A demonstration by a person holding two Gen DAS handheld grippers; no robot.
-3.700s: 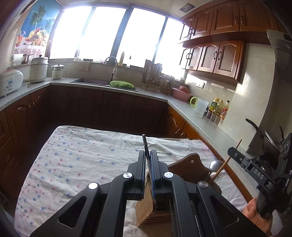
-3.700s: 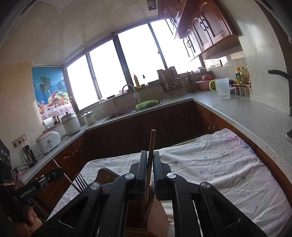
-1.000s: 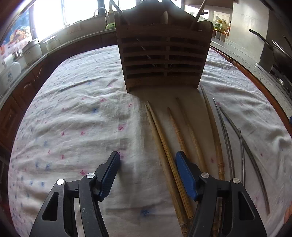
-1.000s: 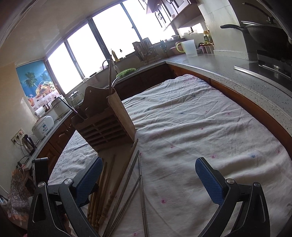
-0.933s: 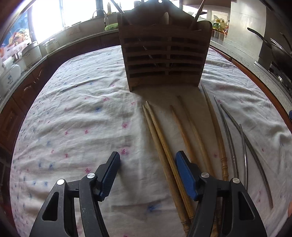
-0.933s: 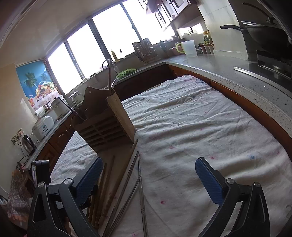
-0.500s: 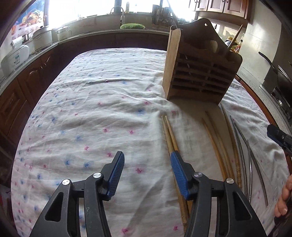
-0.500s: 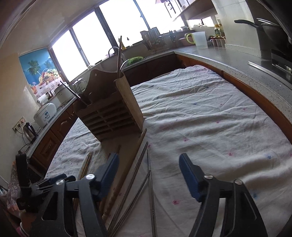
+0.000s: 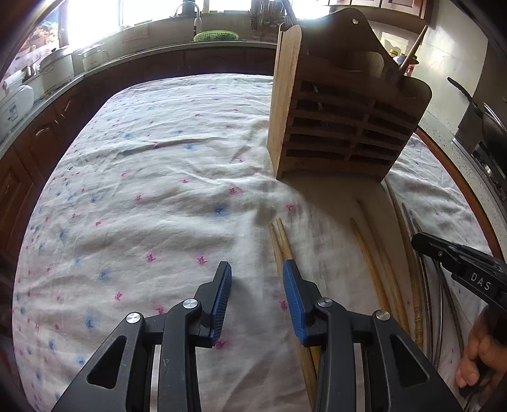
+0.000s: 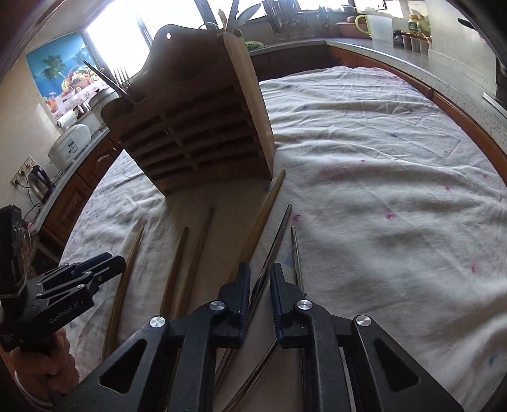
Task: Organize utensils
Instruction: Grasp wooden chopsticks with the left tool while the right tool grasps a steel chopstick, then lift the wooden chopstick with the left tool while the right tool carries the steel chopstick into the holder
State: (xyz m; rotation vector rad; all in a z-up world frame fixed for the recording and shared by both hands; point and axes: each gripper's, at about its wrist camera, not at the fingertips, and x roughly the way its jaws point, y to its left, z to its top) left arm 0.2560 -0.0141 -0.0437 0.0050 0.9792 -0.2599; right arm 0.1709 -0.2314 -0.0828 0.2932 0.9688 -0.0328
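A wooden slatted utensil holder (image 9: 345, 120) stands on the cloth-covered table, with a fork, spoons and sticks in its top; it also shows in the right wrist view (image 10: 196, 126). Several wooden chopsticks (image 9: 370, 253) and metal chopsticks (image 9: 424, 285) lie in front of it. My left gripper (image 9: 256, 279) is open and empty, low over the cloth, its right finger beside a wooden chopstick pair (image 9: 282, 241). My right gripper (image 10: 259, 285) is narrowly open, its jaws on either side of a metal chopstick (image 10: 275, 241).
The floral white tablecloth (image 9: 142, 190) covers the whole table. Kitchen counters run around it, with rice cookers (image 9: 19, 101) at left, a sink at the back, and a pan (image 9: 484, 126) on the stove at right. A jug (image 10: 377, 23) stands on the far counter.
Both grippers have dropped lower and closer to the chopsticks. The right jaws have narrowed a lot around a metal chopstick. The left jaws have narrowed slightly and stay empty.
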